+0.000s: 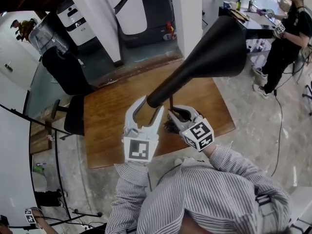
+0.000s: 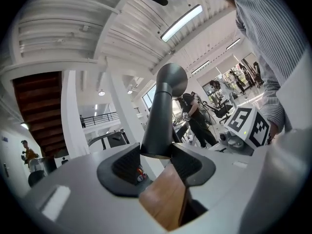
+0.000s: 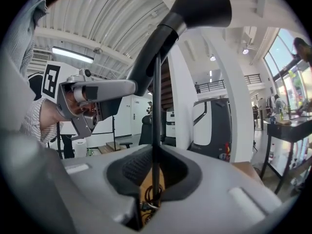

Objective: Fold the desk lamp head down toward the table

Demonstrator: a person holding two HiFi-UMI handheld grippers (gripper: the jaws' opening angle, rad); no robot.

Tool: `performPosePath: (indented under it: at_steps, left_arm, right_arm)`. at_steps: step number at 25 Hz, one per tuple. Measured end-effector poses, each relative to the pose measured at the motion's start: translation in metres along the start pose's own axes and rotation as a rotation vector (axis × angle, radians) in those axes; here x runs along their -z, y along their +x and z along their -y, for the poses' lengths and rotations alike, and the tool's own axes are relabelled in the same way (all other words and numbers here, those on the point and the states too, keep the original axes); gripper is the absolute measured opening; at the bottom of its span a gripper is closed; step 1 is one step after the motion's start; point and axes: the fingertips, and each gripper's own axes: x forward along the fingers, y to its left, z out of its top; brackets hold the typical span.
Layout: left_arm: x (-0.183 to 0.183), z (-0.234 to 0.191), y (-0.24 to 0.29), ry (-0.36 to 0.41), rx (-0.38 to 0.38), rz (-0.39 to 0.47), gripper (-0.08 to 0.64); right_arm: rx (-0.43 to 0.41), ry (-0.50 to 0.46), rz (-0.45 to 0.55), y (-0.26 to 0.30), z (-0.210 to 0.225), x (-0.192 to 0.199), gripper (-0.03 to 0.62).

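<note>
The desk lamp's black cone-shaped head (image 1: 209, 48) slants up to the right over the wooden table (image 1: 112, 126). Its narrow end sits between the fingertips of my left gripper (image 1: 150, 105), whose jaws stand wide with both pads against it. In the left gripper view the lamp head (image 2: 163, 111) rises straight out from between the pads of the left gripper (image 2: 155, 156). My right gripper (image 1: 172, 115) is shut on the thin black stem (image 3: 156, 106) just below the head. A coil of cable shows under the right gripper (image 3: 156, 172).
A black chair (image 1: 73, 116) stands at the table's left end, a white pillar (image 1: 187, 13) beyond its far edge. A person (image 1: 287, 33) works at a dark desk at the back right. The table's near edge runs just under both grippers.
</note>
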Motion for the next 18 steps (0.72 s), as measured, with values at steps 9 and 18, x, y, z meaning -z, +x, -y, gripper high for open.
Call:
performPosePath:
  at_steps: [9,18]
  left_arm:
    - [-0.002,-0.001,0.002,-0.011,0.036,-0.028,0.209]
    - [-0.010,-0.008,-0.003,0.094,0.097,-0.072,0.209]
  right_arm:
    - [-0.015,0.011,0.022,0.000,0.001,0.001,0.038]
    - [-0.005,0.024,0.021,-0.002,0.001,0.001,0.038]
